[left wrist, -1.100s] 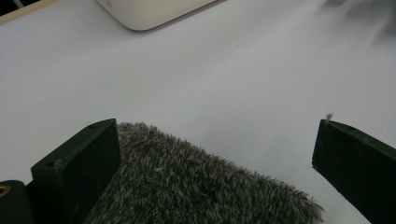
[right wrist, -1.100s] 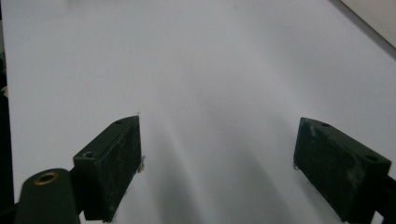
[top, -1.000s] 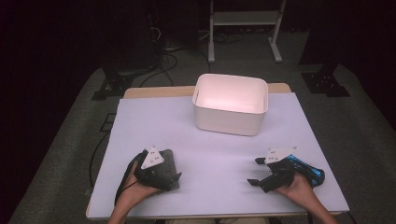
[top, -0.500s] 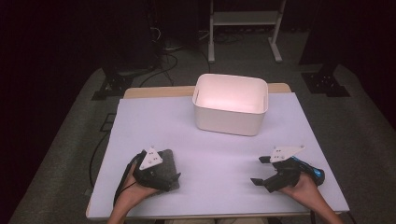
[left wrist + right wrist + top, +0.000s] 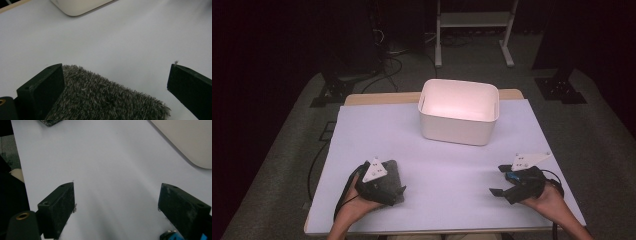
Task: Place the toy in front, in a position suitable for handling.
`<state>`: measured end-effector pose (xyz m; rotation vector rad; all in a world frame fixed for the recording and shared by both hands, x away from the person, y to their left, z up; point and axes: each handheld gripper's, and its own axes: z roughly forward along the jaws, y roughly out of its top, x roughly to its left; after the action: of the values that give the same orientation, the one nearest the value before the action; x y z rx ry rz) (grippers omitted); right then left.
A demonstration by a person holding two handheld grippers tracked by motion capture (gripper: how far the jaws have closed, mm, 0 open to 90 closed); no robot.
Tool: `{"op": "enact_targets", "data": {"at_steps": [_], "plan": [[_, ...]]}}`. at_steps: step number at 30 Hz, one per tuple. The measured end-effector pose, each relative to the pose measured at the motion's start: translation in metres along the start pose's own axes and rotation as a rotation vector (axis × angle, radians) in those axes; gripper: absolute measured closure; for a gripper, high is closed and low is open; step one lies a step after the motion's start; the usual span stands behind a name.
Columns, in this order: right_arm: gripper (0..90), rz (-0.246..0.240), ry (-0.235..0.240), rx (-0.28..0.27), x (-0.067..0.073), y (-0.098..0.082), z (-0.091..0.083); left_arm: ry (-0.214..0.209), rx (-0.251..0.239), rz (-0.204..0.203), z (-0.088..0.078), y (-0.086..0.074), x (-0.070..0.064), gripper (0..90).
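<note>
A grey fuzzy pad lies flat on the pale table sheet at the near left. My left gripper rests over it, open. In the left gripper view the pad lies between and below the wide-apart jaws of my left gripper, touching the left one. My right gripper is at the near right, open and pointing left, with only bare sheet between the jaws of this gripper. A white bin stands at the middle back, and its visible inside looks bare.
The pale sheet covers most of the table, with a wooden edge showing behind it. The bin's corner and the pad's corner appear far off in the right gripper view. Dark floor, cables and stands surround the table.
My right gripper has tilted and shifted slightly to the right, its grey plate lifting. The left gripper and the pad have not moved.
</note>
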<state>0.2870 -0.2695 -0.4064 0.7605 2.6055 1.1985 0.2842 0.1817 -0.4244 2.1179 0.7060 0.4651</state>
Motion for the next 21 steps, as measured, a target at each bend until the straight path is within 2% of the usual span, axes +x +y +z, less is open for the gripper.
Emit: {"op": "enact_targets", "data": {"at_steps": [13,21], "plan": [[12.8,0.022,-0.06,0.028,-0.015,-0.01,-0.037,0.012,0.004,-0.004,-0.002,-0.002,0.003,0.7],[12.8,0.044,-0.083,0.062,-0.028,-0.023,-0.048,0.008,0.006,-0.005,-0.001,-0.002,0.002,0.7]]}}
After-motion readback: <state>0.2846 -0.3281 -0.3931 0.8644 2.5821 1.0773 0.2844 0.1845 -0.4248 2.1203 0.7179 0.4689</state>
